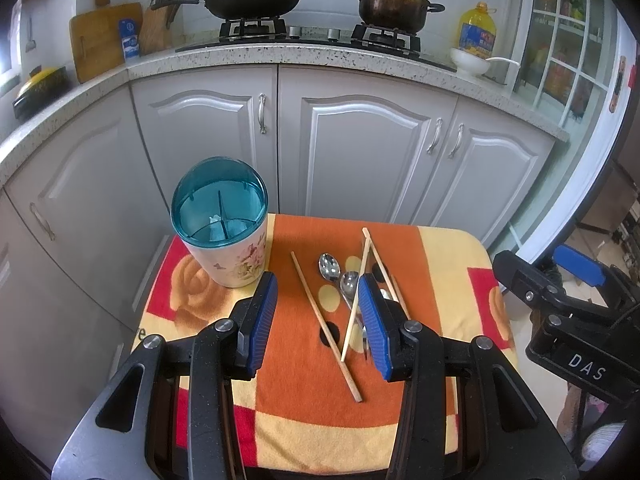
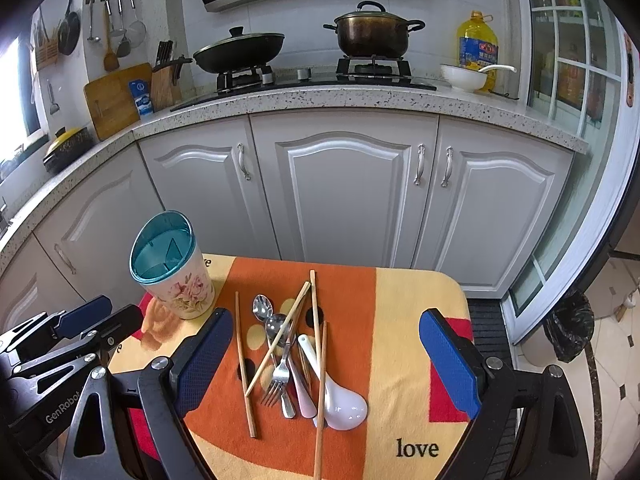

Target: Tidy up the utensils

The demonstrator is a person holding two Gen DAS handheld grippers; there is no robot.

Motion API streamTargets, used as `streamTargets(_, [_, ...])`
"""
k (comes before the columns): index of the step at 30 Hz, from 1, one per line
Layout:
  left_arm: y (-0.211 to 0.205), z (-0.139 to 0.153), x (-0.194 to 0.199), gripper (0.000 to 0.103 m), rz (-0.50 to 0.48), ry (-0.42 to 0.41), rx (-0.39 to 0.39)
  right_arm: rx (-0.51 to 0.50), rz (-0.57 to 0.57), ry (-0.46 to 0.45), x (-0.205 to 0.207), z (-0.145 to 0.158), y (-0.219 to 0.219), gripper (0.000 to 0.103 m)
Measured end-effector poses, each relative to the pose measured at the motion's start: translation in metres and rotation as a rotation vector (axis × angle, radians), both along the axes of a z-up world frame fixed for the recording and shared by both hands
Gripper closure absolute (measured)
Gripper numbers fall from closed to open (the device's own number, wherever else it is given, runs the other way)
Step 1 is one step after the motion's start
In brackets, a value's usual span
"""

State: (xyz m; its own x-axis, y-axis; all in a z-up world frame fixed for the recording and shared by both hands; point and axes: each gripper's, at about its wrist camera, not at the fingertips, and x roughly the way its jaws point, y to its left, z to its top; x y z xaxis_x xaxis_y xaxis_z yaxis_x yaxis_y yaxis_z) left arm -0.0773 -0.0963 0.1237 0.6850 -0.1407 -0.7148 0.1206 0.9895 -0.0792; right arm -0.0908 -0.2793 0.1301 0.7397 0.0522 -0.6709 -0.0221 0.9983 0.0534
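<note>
A floral utensil holder [image 1: 236, 256] with a teal divided rim stands upright at the cloth's far left; it also shows in the right wrist view [image 2: 180, 284]. Loose utensils lie in a pile mid-cloth: several wooden chopsticks [image 2: 244, 364], metal spoons [image 2: 263, 307], a fork [image 2: 280, 376] and white ceramic spoons [image 2: 340, 408]. The chopsticks [image 1: 326, 326] and metal spoons [image 1: 329, 267] also show in the left wrist view. My left gripper [image 1: 318, 328] is open and empty above the pile's left part. My right gripper [image 2: 326, 368] is wide open and empty, over the pile.
The utensils lie on an orange, yellow and red towel [image 2: 400, 320] covering a small table. Grey kitchen cabinets [image 2: 344, 192] stand just behind it, with a stove, wok and pot on the counter. A black bin bag [image 2: 568, 328] sits on the floor at right.
</note>
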Motion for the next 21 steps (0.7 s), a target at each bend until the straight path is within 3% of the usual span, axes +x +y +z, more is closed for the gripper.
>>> streamTargets(21, [-0.0004,-0.0038,0.0011,0.062,-0.003,0.017,-0.005,-0.003,0.016,0.020,0.0016,-0.0056,0.0037,0.010])
